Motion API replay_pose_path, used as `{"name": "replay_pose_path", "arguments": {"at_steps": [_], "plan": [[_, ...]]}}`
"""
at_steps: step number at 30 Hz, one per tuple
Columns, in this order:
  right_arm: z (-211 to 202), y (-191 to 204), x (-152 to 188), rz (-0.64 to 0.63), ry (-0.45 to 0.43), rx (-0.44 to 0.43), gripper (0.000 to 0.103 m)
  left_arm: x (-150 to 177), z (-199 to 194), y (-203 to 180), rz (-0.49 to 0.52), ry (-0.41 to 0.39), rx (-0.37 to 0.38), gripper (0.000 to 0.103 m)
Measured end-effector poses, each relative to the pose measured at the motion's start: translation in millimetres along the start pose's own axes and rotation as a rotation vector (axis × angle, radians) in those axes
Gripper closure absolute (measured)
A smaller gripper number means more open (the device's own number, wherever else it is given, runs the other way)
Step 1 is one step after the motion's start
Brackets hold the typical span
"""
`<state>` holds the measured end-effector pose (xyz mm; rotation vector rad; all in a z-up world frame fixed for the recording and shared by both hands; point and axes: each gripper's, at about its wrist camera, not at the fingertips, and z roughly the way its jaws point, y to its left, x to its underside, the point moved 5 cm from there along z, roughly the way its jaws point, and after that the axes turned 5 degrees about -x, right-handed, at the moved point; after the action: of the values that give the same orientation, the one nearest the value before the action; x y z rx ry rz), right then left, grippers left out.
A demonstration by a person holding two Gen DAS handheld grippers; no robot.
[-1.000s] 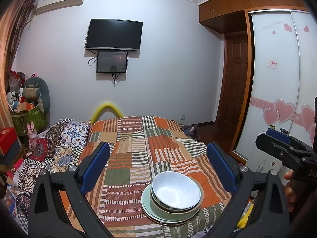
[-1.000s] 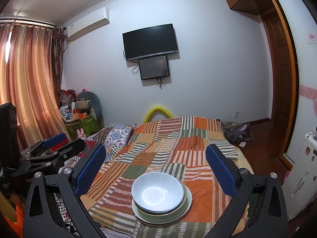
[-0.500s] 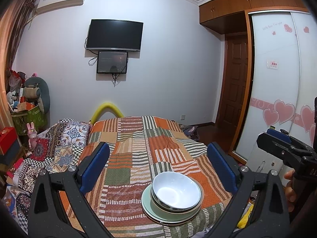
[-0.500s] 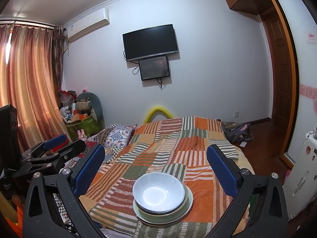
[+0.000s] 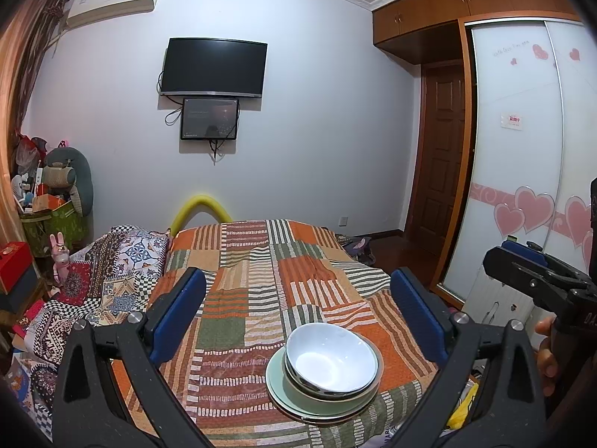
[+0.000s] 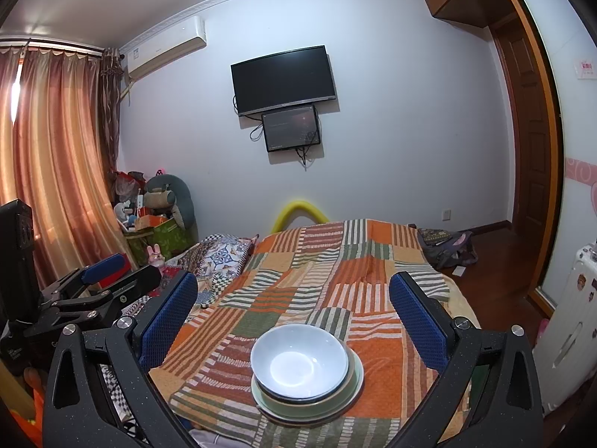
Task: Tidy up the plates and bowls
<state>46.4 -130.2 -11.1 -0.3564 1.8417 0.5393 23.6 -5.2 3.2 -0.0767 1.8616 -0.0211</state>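
A white bowl (image 5: pixel 330 358) sits in a stack of bowls on a pale green plate (image 5: pixel 283 392) near the front edge of the bed. The stack also shows in the right wrist view, white bowl (image 6: pixel 298 360) on green plate (image 6: pixel 354 380). My left gripper (image 5: pixel 298 308) is open and empty, held above and behind the stack. My right gripper (image 6: pixel 293 310) is open and empty, likewise above the stack. Each gripper shows at the side of the other's view: the right one (image 5: pixel 537 276), the left one (image 6: pixel 100 283).
The bed has a striped patchwork cover (image 5: pixel 261 261) and a patterned quilt (image 5: pixel 112 268) on its left. A TV (image 5: pixel 214 67) hangs on the far wall. Clutter and boxes (image 5: pixel 48 201) stand at left, a wardrobe (image 5: pixel 522 149) and white appliance (image 6: pixel 567 321) at right.
Both grippers have drifted very slightly; the stack sits a touch lower in the right wrist view. Nothing was grasped or released.
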Motion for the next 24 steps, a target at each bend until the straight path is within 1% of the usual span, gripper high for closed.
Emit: {"name": "replay_pose_path", "arguments": {"at_steps": [11, 14, 18, 24], "plan": [[-1.6, 1.7, -0.6, 0.001, 0.0, 0.003, 0.001, 0.4, 0.9, -3.5, 0.008, -0.003, 0.003, 0.001], [-1.3, 3.1, -0.5, 0.001, 0.002, 0.002, 0.001, 0.4, 1.7, -1.5, -0.005, -0.001, 0.011, 0.001], [-1.6, 4.0, -0.1, 0.0, 0.003, 0.003, 0.001, 0.4, 5.6, 0.1, -0.024, 0.023, 0.042, 0.001], [-0.9, 4.1, 0.3, 0.003, 0.007, 0.001, 0.001, -0.3, 5.4, -1.0, -0.023, 0.015, 0.034, 0.001]]}}
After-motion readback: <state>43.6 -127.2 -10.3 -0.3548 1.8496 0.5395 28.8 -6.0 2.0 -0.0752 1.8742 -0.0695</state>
